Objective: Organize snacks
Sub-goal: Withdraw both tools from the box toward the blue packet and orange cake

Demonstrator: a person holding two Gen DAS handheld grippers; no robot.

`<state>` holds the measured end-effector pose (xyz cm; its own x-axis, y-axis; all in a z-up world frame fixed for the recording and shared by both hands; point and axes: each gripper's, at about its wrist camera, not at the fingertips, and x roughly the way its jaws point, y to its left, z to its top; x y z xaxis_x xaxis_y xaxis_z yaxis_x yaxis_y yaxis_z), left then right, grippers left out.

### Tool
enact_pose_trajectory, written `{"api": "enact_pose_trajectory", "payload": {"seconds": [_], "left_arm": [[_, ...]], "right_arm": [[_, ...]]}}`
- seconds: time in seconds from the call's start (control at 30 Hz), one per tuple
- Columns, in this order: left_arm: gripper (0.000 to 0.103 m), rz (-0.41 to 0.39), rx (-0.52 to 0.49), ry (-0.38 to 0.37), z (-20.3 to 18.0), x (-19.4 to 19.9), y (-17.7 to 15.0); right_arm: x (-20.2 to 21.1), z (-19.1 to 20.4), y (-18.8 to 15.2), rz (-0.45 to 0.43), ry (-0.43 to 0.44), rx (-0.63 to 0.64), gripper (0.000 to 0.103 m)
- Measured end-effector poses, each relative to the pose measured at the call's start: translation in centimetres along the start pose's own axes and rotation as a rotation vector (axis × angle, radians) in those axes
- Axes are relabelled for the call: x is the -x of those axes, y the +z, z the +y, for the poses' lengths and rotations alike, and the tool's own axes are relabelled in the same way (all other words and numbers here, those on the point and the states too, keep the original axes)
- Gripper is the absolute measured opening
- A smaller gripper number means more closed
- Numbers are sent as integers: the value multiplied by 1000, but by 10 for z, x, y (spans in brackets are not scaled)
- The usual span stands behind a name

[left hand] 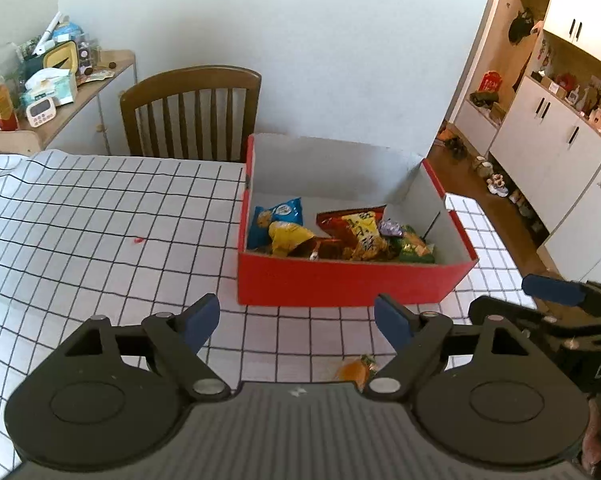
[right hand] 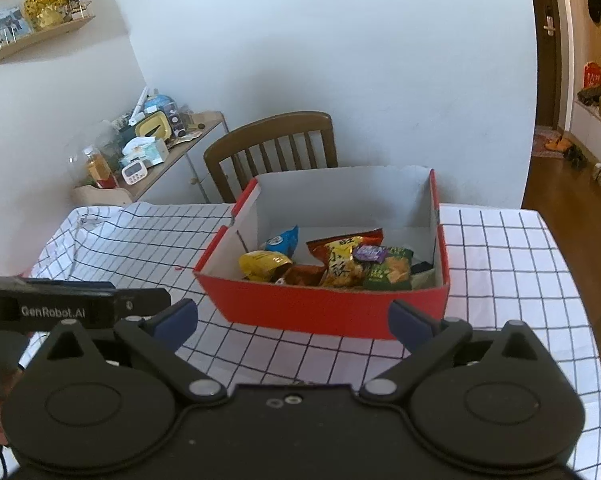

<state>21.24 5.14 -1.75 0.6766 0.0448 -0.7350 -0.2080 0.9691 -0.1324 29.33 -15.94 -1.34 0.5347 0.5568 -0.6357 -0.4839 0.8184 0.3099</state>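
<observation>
A red cardboard box (left hand: 340, 282) (right hand: 324, 312) with white inside walls stands on the checked tablecloth. It holds several snack packets: a blue one (left hand: 276, 216) (right hand: 284, 240), a yellow one (left hand: 288, 236) (right hand: 262, 264), an orange-yellow one (left hand: 360, 232) (right hand: 340, 260) and a green one (left hand: 414, 246) (right hand: 390, 270). A small orange packet (left hand: 354, 370) lies on the cloth just under my left gripper. My left gripper (left hand: 296, 322) is open and empty in front of the box. My right gripper (right hand: 292, 322) is open and empty, also in front of the box; it shows at the right edge of the left wrist view (left hand: 556, 292).
A wooden chair (left hand: 190, 112) (right hand: 272, 148) stands behind the table. A cluttered side shelf (left hand: 52, 80) (right hand: 148, 148) is at the back left. White cabinets (left hand: 560, 128) line the right side. A tiny red scrap (left hand: 138, 241) lies on the tablecloth (left hand: 100, 220) (right hand: 500, 260).
</observation>
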Motion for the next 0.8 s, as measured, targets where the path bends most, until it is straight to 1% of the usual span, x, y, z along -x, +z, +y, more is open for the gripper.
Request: {"api": "enact_pose_trajectory", "payload": {"seconds": [0.07,0.2,0.43,0.67,0.8], "left_arm": [[87,6,-5,2,1,2,-6],[100,25,-8,1,4,1,-19],[100,92,-20,29,5,-11,-50],[100,200,-59,35,-4,-37,-77],[100,268,-90,24,-11,-54,-92]], "right_arm": [[2,2,-4,3,6,-6,102],[2,3,-14,18,10,-19,103],[-17,-4,-38,99,-18,-64,103],[-40,-9,-52,177,-31,-124,102],[-54,-5,-59,224,-41,-121,101]]}}
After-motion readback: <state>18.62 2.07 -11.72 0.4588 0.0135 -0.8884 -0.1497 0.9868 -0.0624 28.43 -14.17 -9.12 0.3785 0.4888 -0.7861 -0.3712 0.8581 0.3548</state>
